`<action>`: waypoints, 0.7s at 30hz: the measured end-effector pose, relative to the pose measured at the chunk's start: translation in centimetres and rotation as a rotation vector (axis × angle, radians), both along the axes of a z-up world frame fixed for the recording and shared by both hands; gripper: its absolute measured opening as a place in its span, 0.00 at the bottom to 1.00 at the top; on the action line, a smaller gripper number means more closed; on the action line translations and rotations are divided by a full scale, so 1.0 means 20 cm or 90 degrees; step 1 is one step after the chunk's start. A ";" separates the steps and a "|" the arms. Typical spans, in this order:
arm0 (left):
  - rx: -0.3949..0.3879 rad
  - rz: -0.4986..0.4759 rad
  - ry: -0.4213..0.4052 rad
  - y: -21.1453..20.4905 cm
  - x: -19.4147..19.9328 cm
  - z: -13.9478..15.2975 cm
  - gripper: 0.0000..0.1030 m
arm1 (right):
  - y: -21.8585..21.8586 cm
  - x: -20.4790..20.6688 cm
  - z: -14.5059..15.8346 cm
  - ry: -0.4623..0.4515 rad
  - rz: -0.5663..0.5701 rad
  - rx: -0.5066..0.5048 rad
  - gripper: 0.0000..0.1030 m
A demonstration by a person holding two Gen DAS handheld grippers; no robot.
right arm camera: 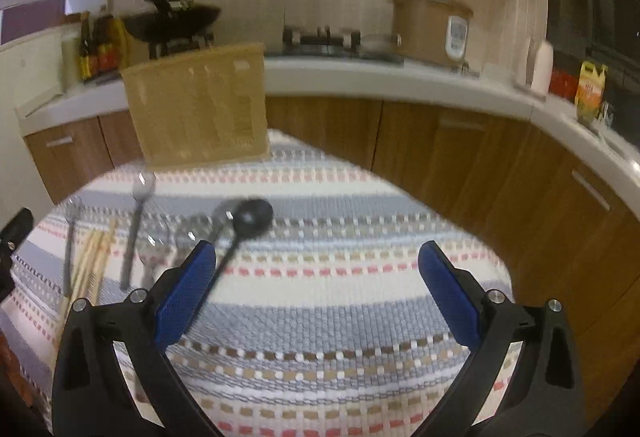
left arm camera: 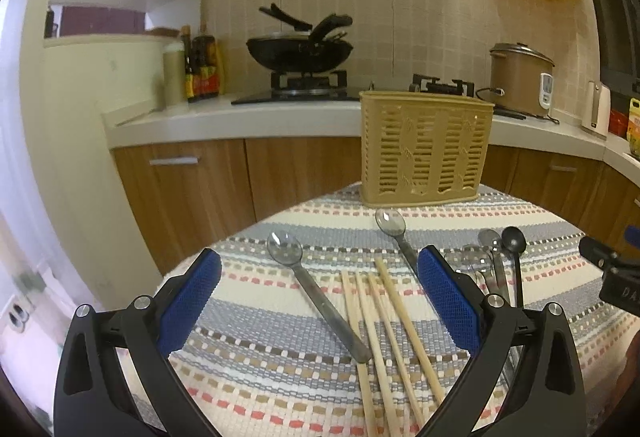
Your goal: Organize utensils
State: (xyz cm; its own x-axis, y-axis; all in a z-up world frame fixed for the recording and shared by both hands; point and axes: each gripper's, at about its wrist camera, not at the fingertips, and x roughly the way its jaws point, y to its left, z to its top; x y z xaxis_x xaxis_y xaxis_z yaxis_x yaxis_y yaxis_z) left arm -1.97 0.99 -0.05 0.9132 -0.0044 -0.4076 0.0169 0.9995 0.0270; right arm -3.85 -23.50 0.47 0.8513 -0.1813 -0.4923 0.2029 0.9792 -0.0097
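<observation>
Basket: a tan plastic holder [left arm camera: 426, 149] with slits in its sides stands upright at the far edge of the table. I cannot see inside it from here.
Table: a striped woven cloth [left arm camera: 280, 365] covers the top, and all the utensils lie flat on it, in front of the basket.
Chopsticks: four pale wooden sticks [left arm camera: 384, 317] lie side by side (one crosses over the others a little).
Clear spoons: one see-through spoon [left arm camera: 316, 289] lies just left of the chopsticks, its handle end touching them. Another [left arm camera: 394, 233] lies nearer the basket.
Spoon pile: more shiny spoons [left arm camera: 490, 253] and a black ladle-shaped spoon [right arm camera: 244, 233] lie bunched together to the right.
Left gripper [left arm camera: 320, 277]: its blue pads are spread wide and hold nothing. It hangs above the chopsticks and the clear spoon.
Right gripper [right arm camera: 318, 269]: also spread wide and holding nothing (this view is blurry). The black spoon's handle runs just beside its left pad.
Wok [left arm camera: 300, 51]: it sits on the stove behind, with dark tools resting in it.
Rice cooker [left arm camera: 520, 79]: brown, lid on, on the counter.
</observation>
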 end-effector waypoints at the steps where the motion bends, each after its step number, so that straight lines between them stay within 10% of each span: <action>1: -0.003 0.000 -0.008 0.00 -0.01 0.01 0.93 | 0.02 -0.03 0.02 -0.023 0.004 -0.007 0.94; 8: -0.004 -0.002 -0.064 0.01 -0.06 0.03 0.93 | 0.10 -0.21 0.10 -0.204 0.002 -0.025 0.94; 21: 0.018 -0.004 -0.071 -0.02 -0.07 0.02 0.93 | 0.18 -0.20 0.06 -0.185 0.040 -0.052 0.94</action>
